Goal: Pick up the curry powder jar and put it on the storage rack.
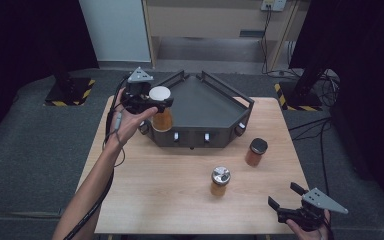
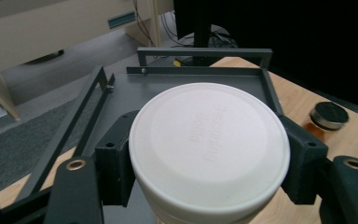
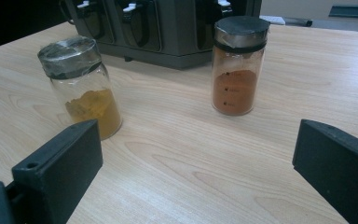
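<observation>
My left gripper (image 1: 157, 103) is shut on a white-lidded jar (image 1: 161, 115) of amber contents, held in the air at the left front corner of the dark grey rack (image 1: 207, 102). In the left gripper view the jar's white lid (image 2: 209, 144) sits squeezed between both jaws above the rack's tray (image 2: 135, 88). My right gripper (image 1: 284, 195) stands open near the table's front right corner, nothing between its jaws. Ahead of it are a foil-capped jar of yellow powder (image 1: 220, 180) (image 3: 81, 84) and a black-lidded jar of orange-red powder (image 1: 256, 151) (image 3: 238, 65), both upright on the table.
The rack stands at the back middle of the wooden table (image 1: 170, 195), with raised rails and several slots along its front face (image 3: 168, 28). The black-lidded jar (image 2: 328, 116) shows at the right of the left gripper view. Dark stands and cables lie on the floor beyond.
</observation>
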The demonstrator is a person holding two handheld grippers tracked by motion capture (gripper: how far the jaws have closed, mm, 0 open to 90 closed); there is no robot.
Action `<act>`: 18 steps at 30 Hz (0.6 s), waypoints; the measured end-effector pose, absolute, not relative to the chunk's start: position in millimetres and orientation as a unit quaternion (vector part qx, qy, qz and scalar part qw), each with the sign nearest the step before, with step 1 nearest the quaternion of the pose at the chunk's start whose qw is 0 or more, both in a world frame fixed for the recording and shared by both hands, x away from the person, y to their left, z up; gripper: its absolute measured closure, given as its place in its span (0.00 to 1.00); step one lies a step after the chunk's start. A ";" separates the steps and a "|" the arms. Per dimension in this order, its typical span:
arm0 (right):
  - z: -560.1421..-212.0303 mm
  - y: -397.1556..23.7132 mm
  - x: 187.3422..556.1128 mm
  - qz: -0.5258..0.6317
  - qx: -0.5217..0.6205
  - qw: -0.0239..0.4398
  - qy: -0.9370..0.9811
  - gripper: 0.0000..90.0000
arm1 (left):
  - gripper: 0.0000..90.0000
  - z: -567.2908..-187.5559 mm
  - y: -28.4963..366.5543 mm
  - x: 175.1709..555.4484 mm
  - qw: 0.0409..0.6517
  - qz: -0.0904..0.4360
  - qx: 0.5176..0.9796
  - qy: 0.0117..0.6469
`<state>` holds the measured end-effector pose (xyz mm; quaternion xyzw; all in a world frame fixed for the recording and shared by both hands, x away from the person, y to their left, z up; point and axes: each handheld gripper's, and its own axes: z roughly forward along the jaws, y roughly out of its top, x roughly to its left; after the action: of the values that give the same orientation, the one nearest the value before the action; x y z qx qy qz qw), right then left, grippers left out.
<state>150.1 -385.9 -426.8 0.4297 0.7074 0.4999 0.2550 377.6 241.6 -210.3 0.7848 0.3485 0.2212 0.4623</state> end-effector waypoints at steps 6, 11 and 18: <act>-427.4 -386.0 150.2 0.502 0.434 0.253 0.704 0.02 | 0.36 -211.1 238.6 399.0 0.468 0.219 0.773 0.368; -427.9 -386.3 149.8 0.504 0.433 0.253 0.703 0.01 | 0.36 -213.5 232.9 414.6 0.456 0.229 0.772 0.380; -428.3 -387.0 149.9 0.506 0.431 0.252 0.704 0.01 | 0.36 -230.0 232.3 433.4 0.456 0.231 0.755 0.411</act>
<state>149.9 -387.0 -428.3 0.4308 0.7035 0.5062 0.2515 433.4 232.3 -230.0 0.7552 0.4108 0.2307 0.4558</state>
